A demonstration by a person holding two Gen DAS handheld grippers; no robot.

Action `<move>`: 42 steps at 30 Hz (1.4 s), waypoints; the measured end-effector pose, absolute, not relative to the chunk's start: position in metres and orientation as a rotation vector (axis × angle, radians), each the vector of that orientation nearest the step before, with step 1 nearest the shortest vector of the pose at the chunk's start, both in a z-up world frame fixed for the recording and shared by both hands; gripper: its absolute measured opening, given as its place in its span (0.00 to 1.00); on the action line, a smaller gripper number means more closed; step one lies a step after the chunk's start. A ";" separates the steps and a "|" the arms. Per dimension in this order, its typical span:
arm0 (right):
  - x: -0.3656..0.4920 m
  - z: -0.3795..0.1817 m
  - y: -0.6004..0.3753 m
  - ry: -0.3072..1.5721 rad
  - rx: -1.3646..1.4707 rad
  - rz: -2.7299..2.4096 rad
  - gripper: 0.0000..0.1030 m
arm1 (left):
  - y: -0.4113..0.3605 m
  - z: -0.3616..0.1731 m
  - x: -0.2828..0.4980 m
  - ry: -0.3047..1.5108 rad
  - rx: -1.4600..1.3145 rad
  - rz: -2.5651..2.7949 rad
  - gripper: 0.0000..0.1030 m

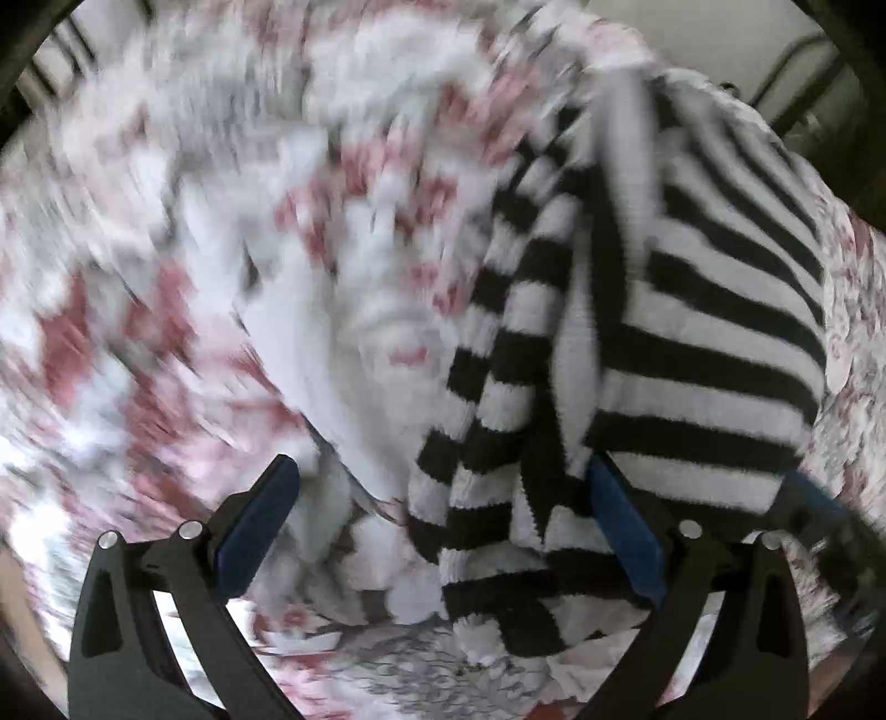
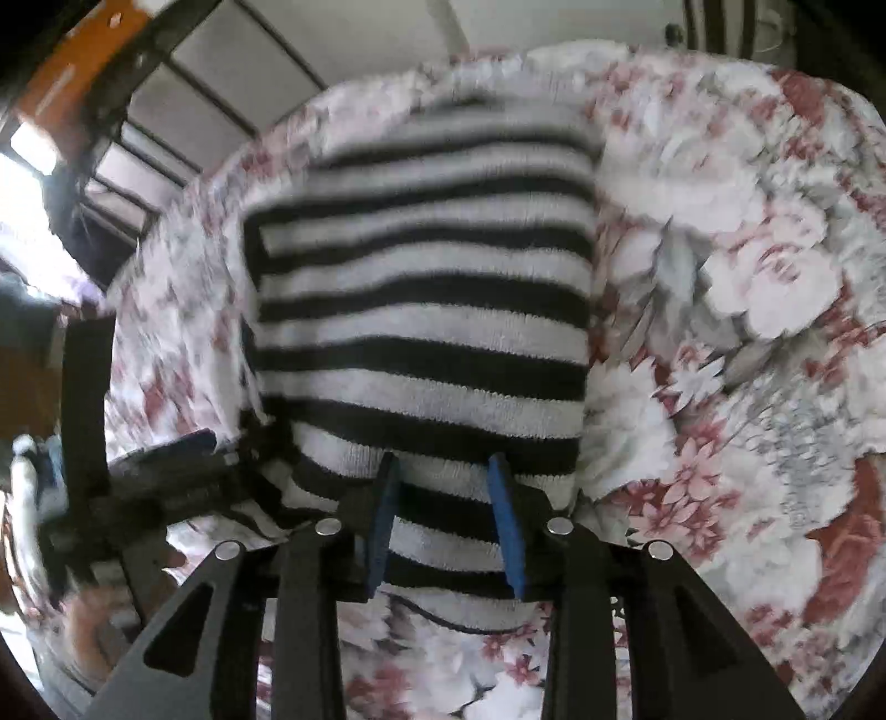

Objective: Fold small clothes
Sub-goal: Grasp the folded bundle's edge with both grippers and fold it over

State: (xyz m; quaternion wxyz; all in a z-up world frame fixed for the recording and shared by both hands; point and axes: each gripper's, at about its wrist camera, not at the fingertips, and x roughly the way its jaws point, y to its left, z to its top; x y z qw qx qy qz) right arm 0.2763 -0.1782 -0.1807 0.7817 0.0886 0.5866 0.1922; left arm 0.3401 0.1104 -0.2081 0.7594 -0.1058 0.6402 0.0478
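Observation:
A black-and-white striped knit garment (image 2: pixel 421 310) lies spread on a floral bedsheet (image 2: pixel 720 277). In the right wrist view my right gripper (image 2: pixel 443 523) stands over its near hem. The blue pads (image 2: pixel 506 526) sit a little apart, the stripes run flat and unpinched between them, so it is open. At that view's left edge, the left gripper (image 2: pixel 166 476) is at the garment's left side. In the blurred left wrist view, my left gripper (image 1: pixel 443 526) is wide open, with a bunched fold of the striped garment (image 1: pixel 692 343) lying between the fingers, close to the right pad (image 1: pixel 626 531).
The floral sheet (image 1: pixel 138 288) covers the whole bed around the garment. Beyond the bed's far edge are pale floor tiles (image 2: pixel 360 33) and a dark barred frame (image 2: pixel 138 144) at the upper left. A hand (image 2: pixel 88 626) shows low on the left.

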 end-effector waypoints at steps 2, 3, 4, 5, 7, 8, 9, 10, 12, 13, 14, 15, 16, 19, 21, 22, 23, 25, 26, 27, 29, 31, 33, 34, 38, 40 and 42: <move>0.275 -0.178 -0.184 1.264 0.241 0.400 0.33 | 0.124 -0.205 0.332 1.398 -0.361 0.100 0.96; 0.274 -0.172 -0.188 1.267 0.283 0.389 0.34 | 0.131 -0.198 0.325 1.395 -0.412 0.095 0.96; 0.270 -0.165 -0.195 1.263 0.329 0.390 0.44 | 0.137 -0.190 0.316 1.385 -0.449 0.087 0.96; 0.266 -0.160 -0.202 1.258 0.359 0.395 0.52 | 0.141 -0.183 0.309 1.372 -0.465 0.082 0.95; 0.260 -0.151 -0.217 1.247 0.396 0.380 0.67 | 0.149 -0.166 0.295 1.336 -0.478 0.075 0.95; 0.256 -0.145 -0.225 1.235 0.409 0.366 0.67 | 0.154 -0.156 0.287 1.317 -0.494 0.065 0.95; 0.253 -0.140 -0.234 1.226 0.430 0.361 0.68 | 0.159 -0.151 0.282 1.303 -0.519 0.049 0.95; 0.251 -0.136 -0.242 1.219 0.461 0.363 0.70 | 0.165 -0.148 0.278 1.294 -0.544 0.031 0.95; 0.248 -0.130 -0.264 1.194 0.556 0.387 0.73 | 0.167 -0.140 0.268 1.268 -0.597 -0.022 0.95; 0.249 -0.129 -0.269 1.189 0.573 0.387 0.74 | 0.164 -0.136 0.269 1.261 -0.600 -0.038 0.95; 0.251 -0.131 -0.277 1.185 0.595 0.380 0.74 | 0.163 -0.135 0.271 1.257 -0.585 -0.056 0.95; 0.253 -0.134 -0.283 1.185 0.615 0.380 0.74 | 0.159 -0.136 0.275 1.257 -0.574 -0.065 0.95; 0.256 -0.140 -0.289 1.194 0.649 0.386 0.74 | 0.148 -0.136 0.281 1.259 -0.562 -0.081 0.95; 0.266 -0.159 -0.293 1.230 0.776 0.415 0.74 | 0.134 -0.136 0.297 1.260 -0.524 -0.127 0.95; 0.273 -0.169 -0.291 1.237 0.855 0.450 0.74 | 0.127 -0.147 0.311 1.264 -0.506 -0.131 0.95; 0.276 -0.171 -0.289 1.235 0.870 0.460 0.74 | 0.125 -0.152 0.317 1.268 -0.506 -0.137 0.95; 0.280 -0.174 -0.286 1.232 0.877 0.470 0.74 | 0.125 -0.156 0.322 1.272 -0.510 -0.144 0.95; 0.286 -0.178 -0.281 1.223 0.877 0.482 0.75 | 0.123 -0.165 0.333 1.279 -0.515 -0.150 0.95; 0.288 -0.180 -0.278 1.221 0.880 0.486 0.75 | 0.123 -0.170 0.338 1.280 -0.513 -0.145 0.95; 0.291 -0.182 -0.275 1.218 0.888 0.491 0.75 | 0.123 -0.172 0.341 1.283 -0.513 -0.139 0.95; 0.294 -0.185 -0.271 1.211 0.898 0.500 0.75 | 0.125 -0.180 0.346 1.290 -0.530 -0.138 0.95; 0.297 -0.188 -0.266 1.206 0.889 0.503 0.76 | 0.124 -0.188 0.350 1.308 -0.542 -0.140 0.95; 0.301 -0.191 -0.258 1.222 0.848 0.497 0.76 | 0.123 -0.192 0.353 1.319 -0.535 -0.148 0.95; 0.301 -0.193 -0.258 1.226 0.831 0.491 0.76 | 0.121 -0.194 0.354 1.321 -0.525 -0.155 0.95; 0.308 -0.199 -0.252 1.217 0.756 0.447 0.76 | 0.117 -0.199 0.359 1.330 -0.519 -0.175 0.95; 0.310 -0.207 -0.252 1.227 0.769 0.443 0.76 | 0.115 -0.202 0.361 1.338 -0.518 -0.180 0.95; 0.310 -0.216 -0.251 1.237 0.793 0.449 0.76 | 0.113 -0.204 0.363 1.344 -0.501 -0.185 0.95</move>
